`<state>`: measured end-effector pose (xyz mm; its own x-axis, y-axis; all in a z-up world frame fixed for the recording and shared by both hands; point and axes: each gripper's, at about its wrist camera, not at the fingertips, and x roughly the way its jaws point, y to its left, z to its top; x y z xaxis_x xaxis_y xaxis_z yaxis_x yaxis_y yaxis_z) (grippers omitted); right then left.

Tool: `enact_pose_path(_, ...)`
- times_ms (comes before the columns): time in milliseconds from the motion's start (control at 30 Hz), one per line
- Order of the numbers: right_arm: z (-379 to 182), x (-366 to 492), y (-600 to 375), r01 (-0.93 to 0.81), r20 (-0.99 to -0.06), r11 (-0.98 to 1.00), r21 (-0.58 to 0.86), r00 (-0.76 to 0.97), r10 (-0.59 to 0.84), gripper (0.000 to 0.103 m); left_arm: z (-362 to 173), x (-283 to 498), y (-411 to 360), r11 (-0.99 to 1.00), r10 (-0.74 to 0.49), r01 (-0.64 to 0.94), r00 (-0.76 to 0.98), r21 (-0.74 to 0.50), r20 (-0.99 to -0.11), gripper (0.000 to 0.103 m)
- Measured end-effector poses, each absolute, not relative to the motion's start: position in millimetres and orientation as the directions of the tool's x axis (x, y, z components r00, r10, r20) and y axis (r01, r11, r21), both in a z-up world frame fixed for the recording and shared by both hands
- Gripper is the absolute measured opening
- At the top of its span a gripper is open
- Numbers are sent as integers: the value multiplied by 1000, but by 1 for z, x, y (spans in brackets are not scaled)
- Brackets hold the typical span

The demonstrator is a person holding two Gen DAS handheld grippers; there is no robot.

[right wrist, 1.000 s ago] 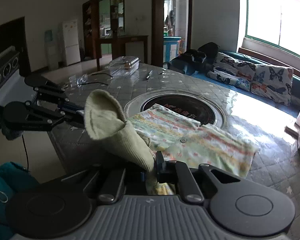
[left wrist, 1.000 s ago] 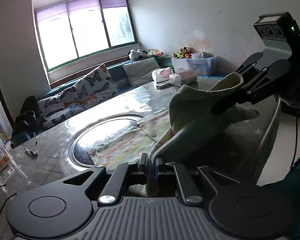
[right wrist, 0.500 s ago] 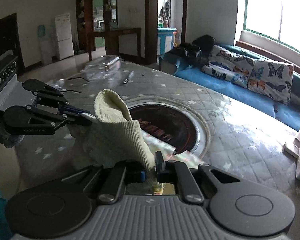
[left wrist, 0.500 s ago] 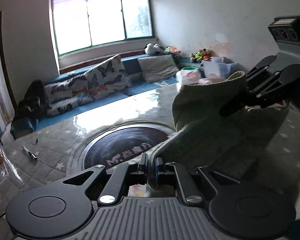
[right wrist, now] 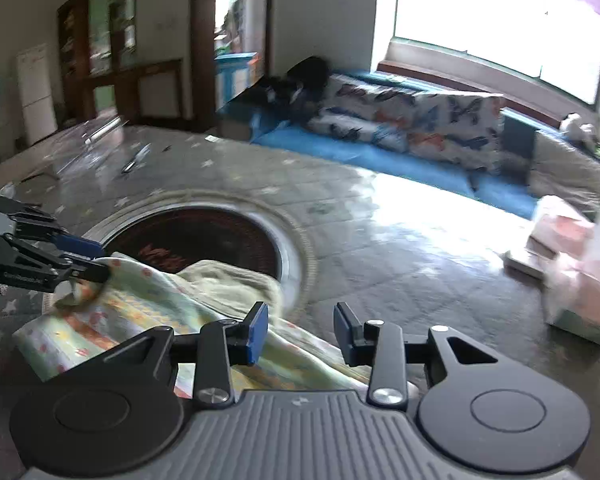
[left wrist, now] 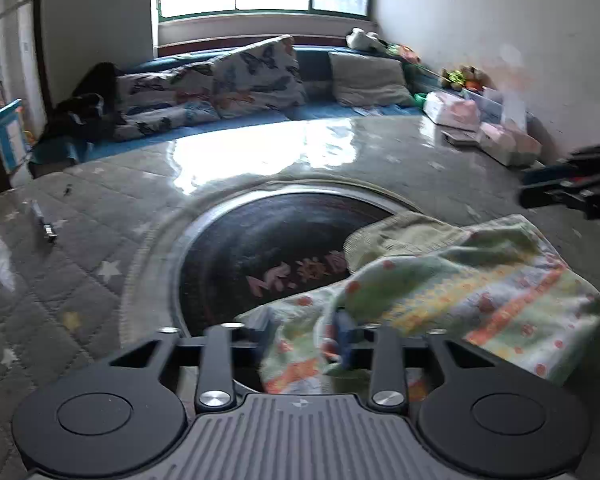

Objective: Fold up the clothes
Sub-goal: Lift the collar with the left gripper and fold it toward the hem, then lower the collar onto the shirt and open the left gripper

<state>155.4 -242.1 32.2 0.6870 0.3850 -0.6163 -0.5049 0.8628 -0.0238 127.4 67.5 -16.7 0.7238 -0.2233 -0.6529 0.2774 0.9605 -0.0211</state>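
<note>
While the patterned garment point(left wrist: 472, 296) lies doubled over at the edge of the round inset point(left wrist: 260, 240), both tongs are released. Left gripper point(left wrist: 306, 338) straddles cloth — lifting could snag and undo the fold; right gripper point(right wrist: 300, 334) hovers clear.

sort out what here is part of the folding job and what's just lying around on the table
Part of the job: patterned garment; left claw, open over its edge; right claw, open.

Lying about: pink packets; small dark tool; clear plastic wrap; butterfly cushions.
</note>
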Motion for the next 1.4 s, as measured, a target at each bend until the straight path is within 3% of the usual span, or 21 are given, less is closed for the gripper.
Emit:
enact_pose_path(200, 20, 143, -251, -498, -603, 865, 60, 672, 429, 36, -7, 132, 83, 989, -142, 136, 757, -58, -638, 45)
enact_pose_path(500, -22, 161, -249, -451, -645, 880, 148, 630, 431, 35, -6, 128, 40, 940, -341, 268, 686, -213, -643, 35)
enact_pose_path(633, -29, 166, -257, -411, -652, 899, 149, 643, 402, 20, -21, 143, 27, 941, -337, 258, 660, -219, -671, 35)
enact_pose_path(867, -15, 161, -251, -428, -624, 895, 129, 666, 409, 21, -27, 152, 38, 952, -307, 197, 663, -237, -683, 34)
enact_pose_path(1033, -14, 171, -223, -484, -622, 862, 149, 632, 463, 21, -13, 150, 29, 931, -362, 220, 674, -292, -645, 32)
enact_pose_path(1300, -18, 173, -209, -507, -636, 851, 135, 614, 467, 22, -30, 162, 17, 945, -326, 199, 659, -261, -678, 32)
enact_pose_path(1367, -18, 171, -208, -512, -636, 849, 129, 614, 467, 27, -27, 155, 19, 942, -334, 205, 665, -266, -668, 36)
enact_pose_path(1400, -17, 170, -208, -514, -636, 848, 126, 615, 467, 34, -24, 150, 19, 941, -337, 211, 669, -266, -663, 38)
